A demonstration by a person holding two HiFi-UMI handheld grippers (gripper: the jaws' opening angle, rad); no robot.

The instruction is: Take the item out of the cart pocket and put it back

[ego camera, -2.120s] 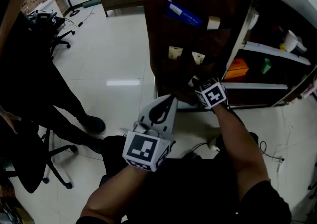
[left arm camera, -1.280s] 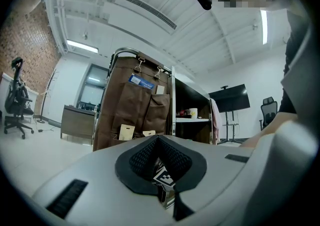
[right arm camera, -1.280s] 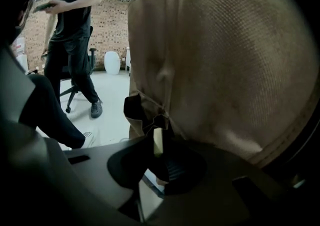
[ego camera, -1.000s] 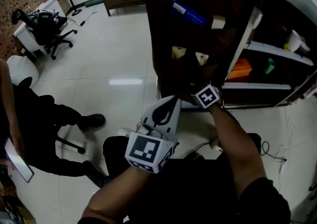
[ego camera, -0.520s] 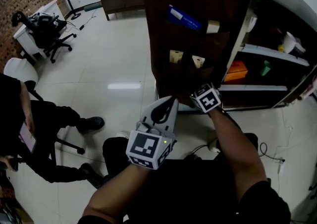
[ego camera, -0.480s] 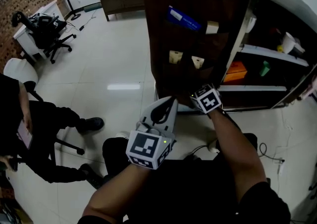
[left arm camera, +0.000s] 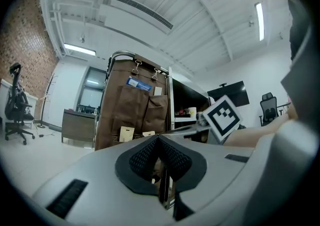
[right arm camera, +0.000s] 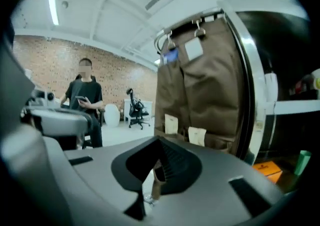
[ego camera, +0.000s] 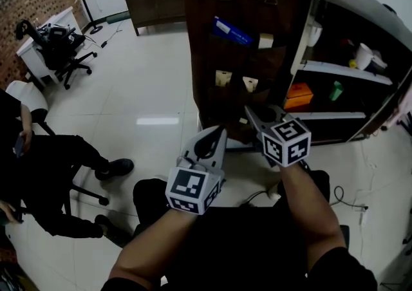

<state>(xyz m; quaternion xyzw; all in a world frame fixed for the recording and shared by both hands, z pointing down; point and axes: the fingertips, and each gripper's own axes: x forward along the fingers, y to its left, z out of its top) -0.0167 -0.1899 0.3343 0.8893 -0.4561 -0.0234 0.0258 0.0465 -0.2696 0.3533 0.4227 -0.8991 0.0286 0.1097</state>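
A brown fabric pocket organiser [ego camera: 206,58] hangs on the cart's side [ego camera: 308,38]. Its pockets hold a blue item [ego camera: 232,30], a white tag [ego camera: 265,40] and two beige cards [ego camera: 223,78] [ego camera: 250,84]. My right gripper [ego camera: 248,111] is raised just in front of the lower pockets, below the cards, apart from the fabric. Its jaws have just been closing and now stand shut, and I see nothing between them. In the right gripper view the cards [right arm camera: 171,124] lie ahead. My left gripper [ego camera: 221,130] hangs shut and empty to the left, pointing at the cart.
The cart's open shelves at the right carry an orange box [ego camera: 299,96] and a green object [ego camera: 335,90]. A person sits at the left [ego camera: 45,154], with office chairs [ego camera: 61,45] behind. Cables [ego camera: 347,201] lie on the floor by the cart.
My right gripper has lifted from the lowest pocket row and drawn back towards me. The left gripper has stayed put. The people at the left have shifted.
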